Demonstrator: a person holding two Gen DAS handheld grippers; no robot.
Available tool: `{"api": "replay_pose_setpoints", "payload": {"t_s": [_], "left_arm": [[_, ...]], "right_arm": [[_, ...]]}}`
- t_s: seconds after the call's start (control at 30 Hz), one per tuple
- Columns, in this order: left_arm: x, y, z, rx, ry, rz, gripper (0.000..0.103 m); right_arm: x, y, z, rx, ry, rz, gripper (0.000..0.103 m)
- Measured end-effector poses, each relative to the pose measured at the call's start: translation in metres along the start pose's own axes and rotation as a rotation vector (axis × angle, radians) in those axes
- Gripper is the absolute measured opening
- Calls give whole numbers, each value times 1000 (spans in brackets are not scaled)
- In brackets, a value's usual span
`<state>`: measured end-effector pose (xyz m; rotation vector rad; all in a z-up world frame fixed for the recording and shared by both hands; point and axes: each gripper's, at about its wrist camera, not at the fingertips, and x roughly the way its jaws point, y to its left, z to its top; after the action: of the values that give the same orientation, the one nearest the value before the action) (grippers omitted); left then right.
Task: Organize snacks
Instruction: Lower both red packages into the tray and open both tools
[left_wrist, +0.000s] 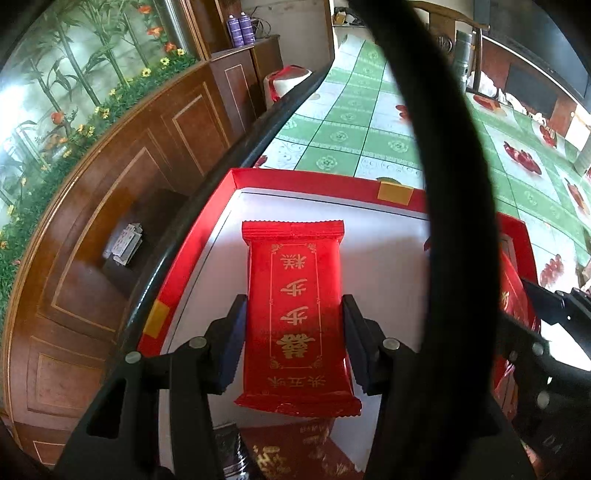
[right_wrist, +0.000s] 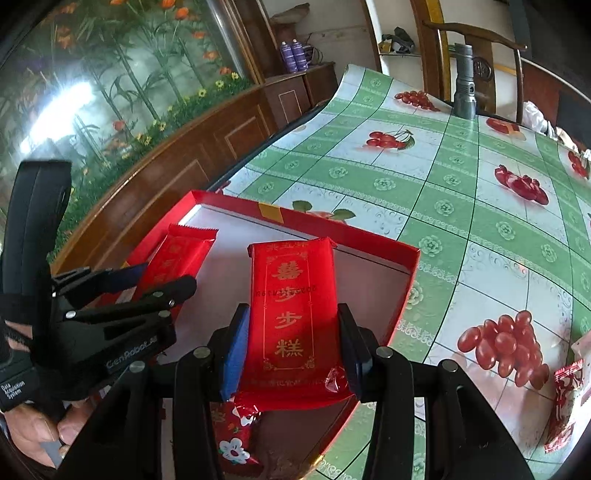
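A red box (left_wrist: 325, 182) with a white floor lies on the table; it also shows in the right wrist view (right_wrist: 369, 236). My left gripper (left_wrist: 293, 325) is shut on a red snack packet with gold characters (left_wrist: 295, 295), held over the box's left part. My right gripper (right_wrist: 293, 332) is shut on a second red packet (right_wrist: 295, 295), held over the box's right part. In the right wrist view the left gripper (right_wrist: 140, 280) and its packet (right_wrist: 181, 254) show at the left. A small red wrapper with a white flower (right_wrist: 232, 439) lies low in the box.
A green and white tablecloth with cherry prints (right_wrist: 443, 177) covers the table. A grey flashlight (right_wrist: 464, 85) stands at the far edge by a wooden chair (right_wrist: 480, 44). Red and white snack packets (right_wrist: 565, 406) lie at the right. A wooden cabinet (left_wrist: 122, 206) runs along the left.
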<state>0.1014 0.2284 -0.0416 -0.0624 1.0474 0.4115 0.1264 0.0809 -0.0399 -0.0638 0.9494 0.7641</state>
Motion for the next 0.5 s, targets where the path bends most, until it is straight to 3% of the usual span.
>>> {"api": "replay_pose_setpoints", "payload": {"t_s": [0.3,0.5], "left_arm": [[9,-7,5,34,35,12,52],[-4,-3,1,21,12,26,57]], "right_arm": [[5,0,1,4,14,-11,47],[-21,-3,-4,10,-33,-11,50]]}}
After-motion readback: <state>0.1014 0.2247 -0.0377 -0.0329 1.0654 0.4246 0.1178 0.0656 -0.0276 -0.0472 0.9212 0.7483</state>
